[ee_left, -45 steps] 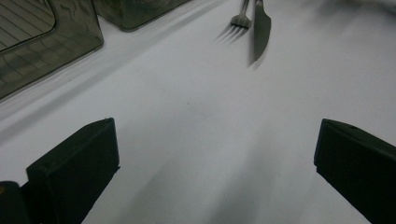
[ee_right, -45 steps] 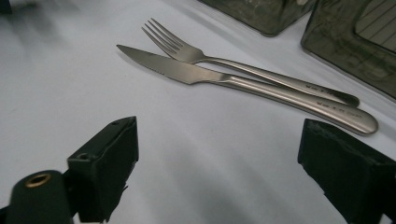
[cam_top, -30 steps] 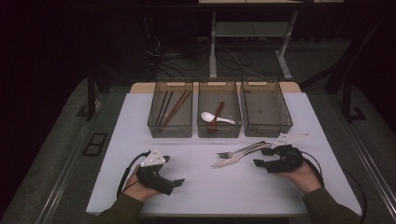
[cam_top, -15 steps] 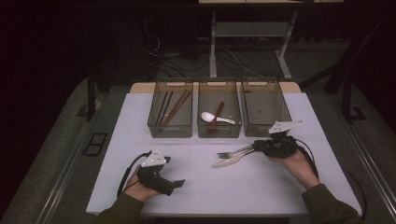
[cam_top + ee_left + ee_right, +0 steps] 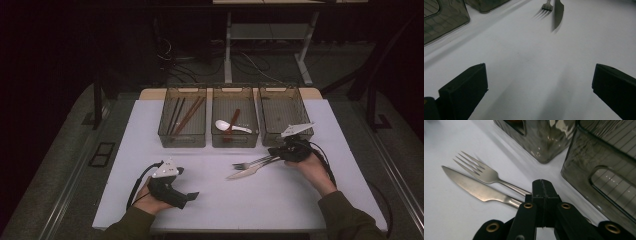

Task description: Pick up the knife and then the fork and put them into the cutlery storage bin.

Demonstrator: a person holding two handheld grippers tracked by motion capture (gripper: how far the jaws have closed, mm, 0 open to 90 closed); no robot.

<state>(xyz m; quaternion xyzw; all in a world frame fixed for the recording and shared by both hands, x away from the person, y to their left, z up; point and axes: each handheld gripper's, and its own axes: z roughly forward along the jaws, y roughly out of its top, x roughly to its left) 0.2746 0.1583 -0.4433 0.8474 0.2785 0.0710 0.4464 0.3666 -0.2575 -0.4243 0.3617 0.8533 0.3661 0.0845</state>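
Fork (image 5: 482, 173) and knife (image 5: 477, 188) lie side by side on the white table (image 5: 300, 195), before the smoked bins (image 5: 286, 116). Your right gripper (image 5: 542, 185) has just closed over their handles; which handle it pinches cannot be told. Your left gripper (image 5: 539, 82) rests wide open.

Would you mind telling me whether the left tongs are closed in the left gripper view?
No, the left tongs stand wide open, their two black jaws far apart over the bare white table.
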